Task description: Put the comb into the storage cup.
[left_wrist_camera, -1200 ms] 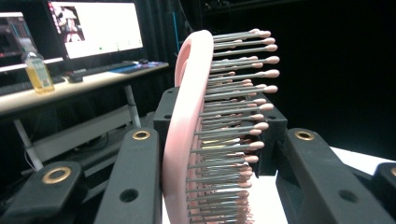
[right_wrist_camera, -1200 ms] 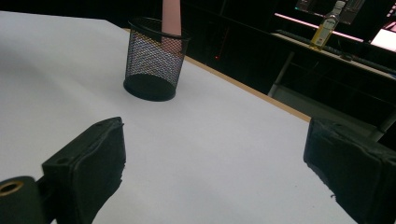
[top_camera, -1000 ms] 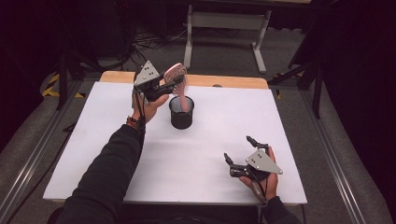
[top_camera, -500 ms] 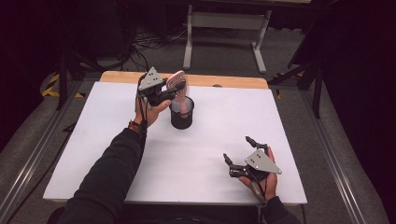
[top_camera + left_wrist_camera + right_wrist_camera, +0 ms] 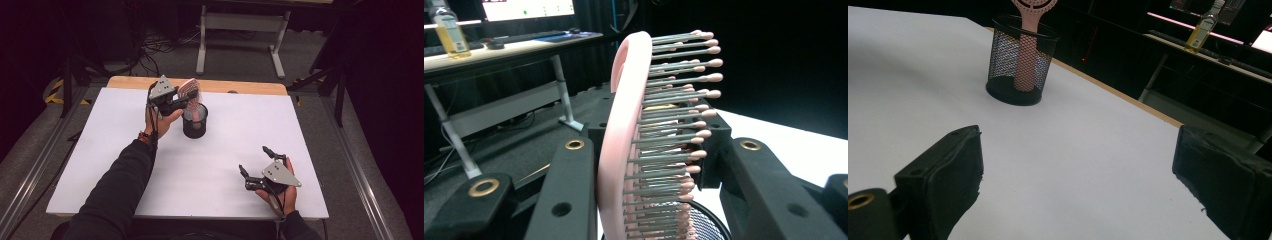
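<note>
1. High view first: the left tongs (image 5: pixel 184 102) are up at the far side of the white surface (image 5: pixel 125 165), right over the black mesh cup (image 5: pixel 194 121).
2. They are clamped on the head of a pink hairbrush (image 5: pixel 189 91), one jaw on the smooth back, the other on the bristle side.
3. Left gripper view, close in: the brush head (image 5: pixel 624 140) stands nearly upright between the two black jaws, grey pins with pink tips pointing to the right of the frame.
4. Down at the bottom edge of that same view, the cup's mesh rim (image 5: pixel 711 222) peeks out just under the bristles.
5. Right gripper view gives the side angle: the pink handle (image 5: pixel 1024 60) runs down inside the cup (image 5: pixel 1018 62), close to upright, and the cup stands squarely on the surface.
6. Whether the handle's end touches the cup's floor, I cannot tell through the mesh.
7. Over to the right tongs (image 5: pixel 254 167), low at the near right corner of the surface, well apart from the cup.
8. Their jaws are spread wide, nothing between them, bare white surface (image 5: pixel 1088 165) showing in the gap.
9. Beyond the far edge, a desk with a yellowish bottle (image 5: pixel 1200 30) sits in the dark background.
</note>
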Demonstrator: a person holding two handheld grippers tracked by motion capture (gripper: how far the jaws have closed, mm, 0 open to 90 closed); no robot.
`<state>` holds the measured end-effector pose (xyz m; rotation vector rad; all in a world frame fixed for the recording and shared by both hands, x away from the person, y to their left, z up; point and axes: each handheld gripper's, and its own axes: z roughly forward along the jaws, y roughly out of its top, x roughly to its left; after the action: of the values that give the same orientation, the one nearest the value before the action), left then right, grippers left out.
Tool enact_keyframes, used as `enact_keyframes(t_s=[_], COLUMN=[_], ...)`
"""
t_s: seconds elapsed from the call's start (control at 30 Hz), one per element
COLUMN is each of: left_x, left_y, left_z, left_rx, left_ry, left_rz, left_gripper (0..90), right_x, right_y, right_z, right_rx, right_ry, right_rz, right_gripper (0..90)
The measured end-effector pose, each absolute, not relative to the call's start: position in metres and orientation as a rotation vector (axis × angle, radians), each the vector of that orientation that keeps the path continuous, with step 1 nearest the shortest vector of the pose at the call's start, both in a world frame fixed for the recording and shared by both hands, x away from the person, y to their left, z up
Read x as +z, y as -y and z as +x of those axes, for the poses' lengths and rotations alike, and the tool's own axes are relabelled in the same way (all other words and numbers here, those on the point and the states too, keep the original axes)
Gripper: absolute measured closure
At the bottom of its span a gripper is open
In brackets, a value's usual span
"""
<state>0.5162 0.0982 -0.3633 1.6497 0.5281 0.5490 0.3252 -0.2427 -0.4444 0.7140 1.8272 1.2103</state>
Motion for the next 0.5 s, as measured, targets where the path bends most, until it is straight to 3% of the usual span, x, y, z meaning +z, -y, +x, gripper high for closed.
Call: enact_keyframes(t_s=[0.33, 0.4, 0.5], left_x=[-0.3681, -0.3686, -0.3688], left_y=[-0.1084, -0.1089, -0.1071], left_z=[0.521, 0.5202, 0.5197], left_rx=[0.474, 0.409, 0.436], left_ry=[-0.586, -0.564, -0.578], left_rz=[1.585, 1.58, 1.588], left_gripper=[62.7, 63.0, 62.8], right_x=[-0.4442, -0.4439, -0.4447], right_y=[0.242, 0.2408, 0.2404], right_z=[0.3244, 0.3236, 0.3246], right_rx=[1.22, 1.222, 1.212], right_ry=[-1.83, -1.83, -1.838], right_rz=[0.71, 0.699, 0.704], right_gripper=[7.3, 7.4, 7.4])
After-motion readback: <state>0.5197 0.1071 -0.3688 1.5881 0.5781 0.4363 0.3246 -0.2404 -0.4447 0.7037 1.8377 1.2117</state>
